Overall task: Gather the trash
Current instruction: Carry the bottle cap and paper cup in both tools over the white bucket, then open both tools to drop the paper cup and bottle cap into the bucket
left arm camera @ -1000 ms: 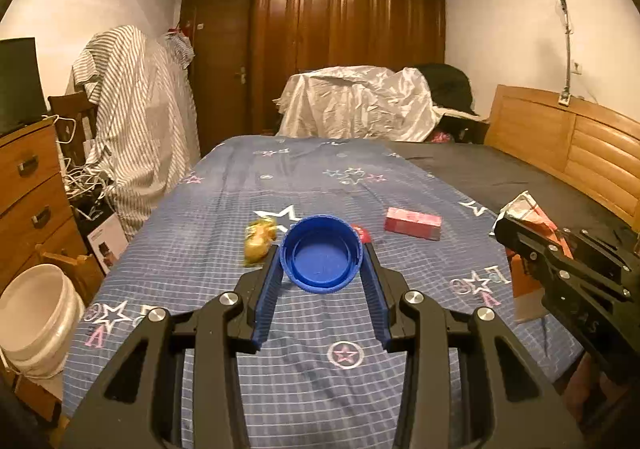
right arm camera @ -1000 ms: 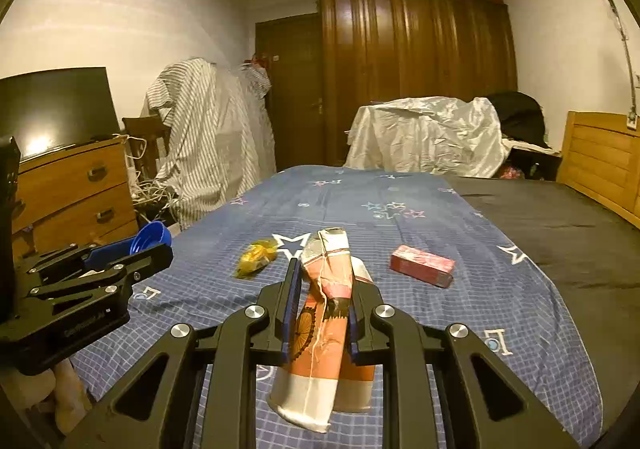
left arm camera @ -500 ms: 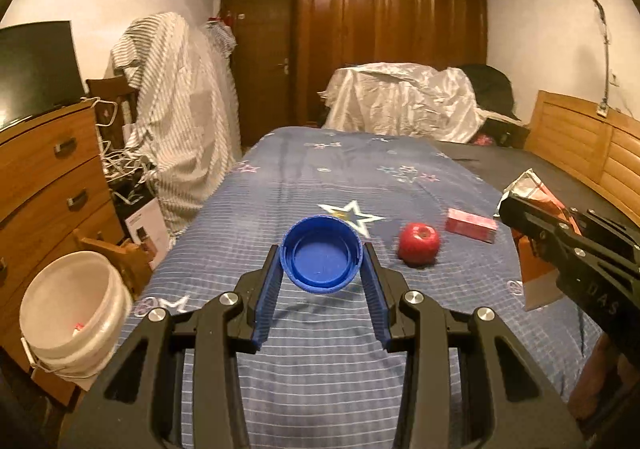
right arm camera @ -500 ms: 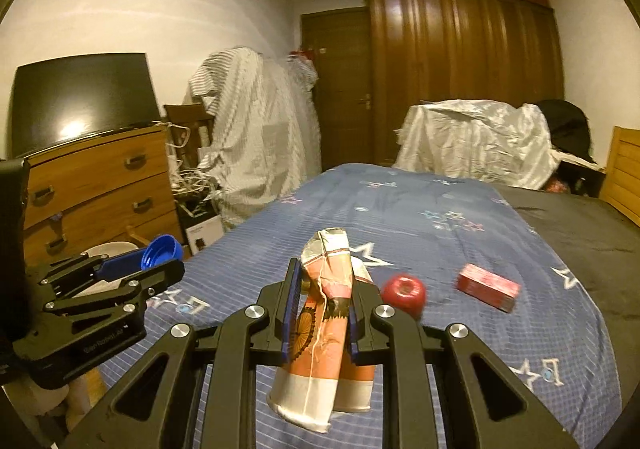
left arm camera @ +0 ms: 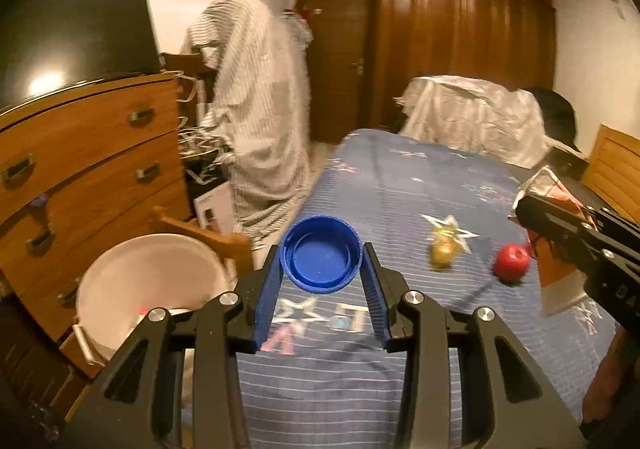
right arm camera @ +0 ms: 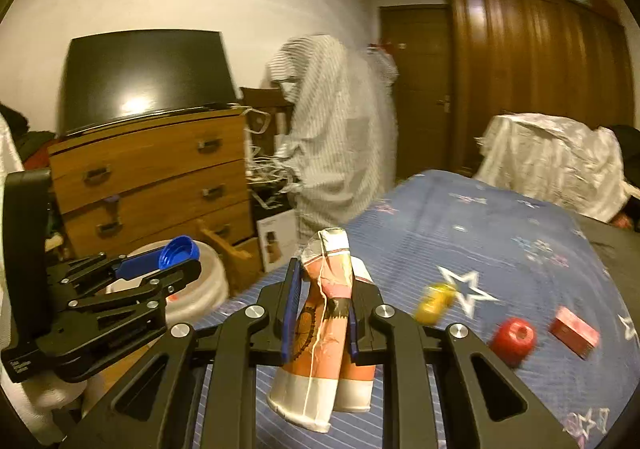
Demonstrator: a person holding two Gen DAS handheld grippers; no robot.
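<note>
My left gripper (left arm camera: 322, 263) is shut on a blue plastic lid (left arm camera: 321, 255), held over the left edge of the bed. That lid (right arm camera: 179, 249) also shows at the left of the right wrist view, above a white bucket (right arm camera: 200, 281). The bucket (left arm camera: 148, 281) stands on the floor to the lower left of the lid. My right gripper (right arm camera: 323, 289) is shut on a crumpled orange and white wrapper (right arm camera: 324, 325). On the blue star bedspread (left arm camera: 400, 189) lie a yellow wrapper (left arm camera: 442, 255), a red round object (left arm camera: 511, 267) and a pink box (right arm camera: 574, 331).
A wooden dresser (left arm camera: 80, 169) with a dark screen (left arm camera: 76, 37) on top stands left of the bucket. A striped cloth (left arm camera: 256, 101) covers furniture beyond it. A small wooden frame (left arm camera: 200, 233) sits between bucket and bed. A wardrobe (left arm camera: 460, 49) fills the far wall.
Both grippers have swung left with their loads, from over the middle of the bed toward its left edge. The bucket and dresser have come closer and larger in both views.
</note>
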